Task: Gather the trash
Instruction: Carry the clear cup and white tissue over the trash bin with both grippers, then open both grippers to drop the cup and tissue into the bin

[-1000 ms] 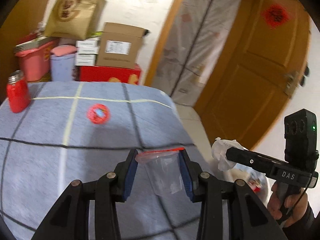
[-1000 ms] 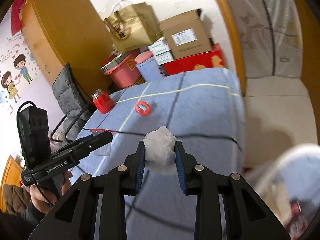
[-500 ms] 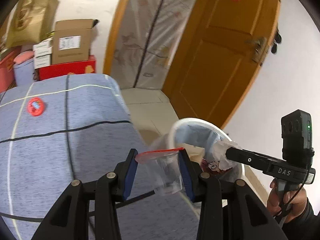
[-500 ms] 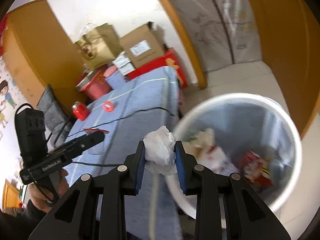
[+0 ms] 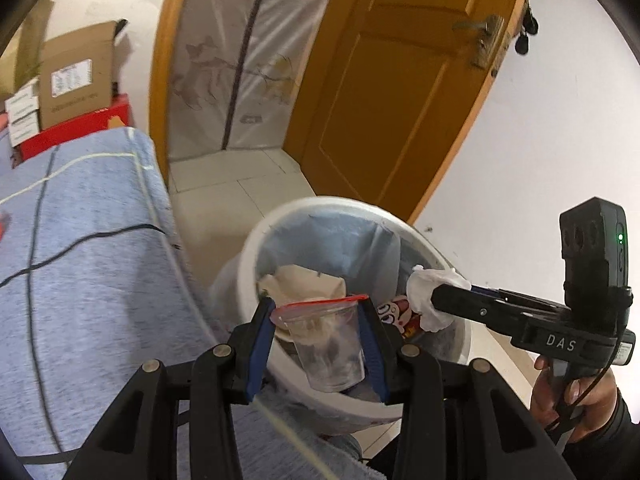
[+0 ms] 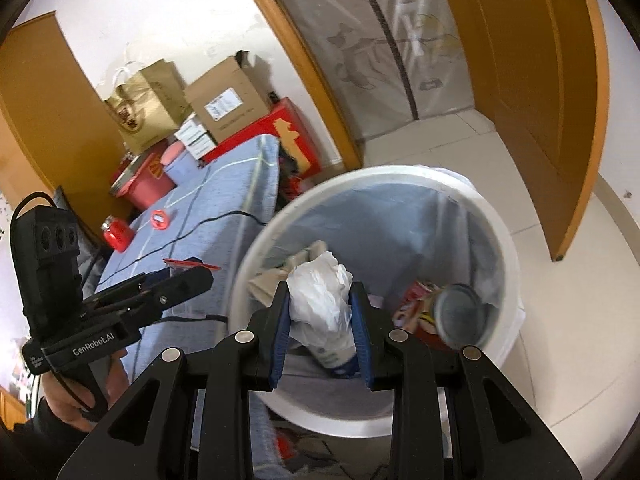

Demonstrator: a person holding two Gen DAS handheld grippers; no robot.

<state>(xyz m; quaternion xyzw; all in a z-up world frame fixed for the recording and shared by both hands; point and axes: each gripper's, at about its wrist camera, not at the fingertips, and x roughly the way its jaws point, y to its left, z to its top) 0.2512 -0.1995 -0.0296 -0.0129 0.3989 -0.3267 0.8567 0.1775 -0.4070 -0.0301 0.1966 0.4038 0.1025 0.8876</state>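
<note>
My left gripper (image 5: pixel 318 320) is shut on a clear zip bag with a red seal (image 5: pixel 324 340) and holds it over the near rim of the white trash bin (image 5: pixel 312 210). My right gripper (image 6: pixel 320 300) is shut on a crumpled white tissue (image 6: pixel 320 300) above the bin's opening (image 6: pixel 400 176). The right gripper with the tissue (image 5: pixel 430 296) also shows in the left wrist view, over the bin's right side. The left gripper (image 6: pixel 188 276) shows in the right wrist view, left of the bin. The bin has a blue liner and holds paper, wrappers and a can (image 6: pixel 456 316).
A blue-covered table (image 5: pixel 88 264) stands left of the bin, with a red jar (image 6: pixel 116 234) and a red round lid (image 6: pixel 159 219) on it. Boxes (image 6: pixel 224 108), a paper bag and red tubs are stacked behind. A wooden door (image 5: pixel 396 92) stands beyond the bin.
Both grippers have swung right from over the table to the bin, carrying the bag and the tissue. Both items are now above the bin's opening.
</note>
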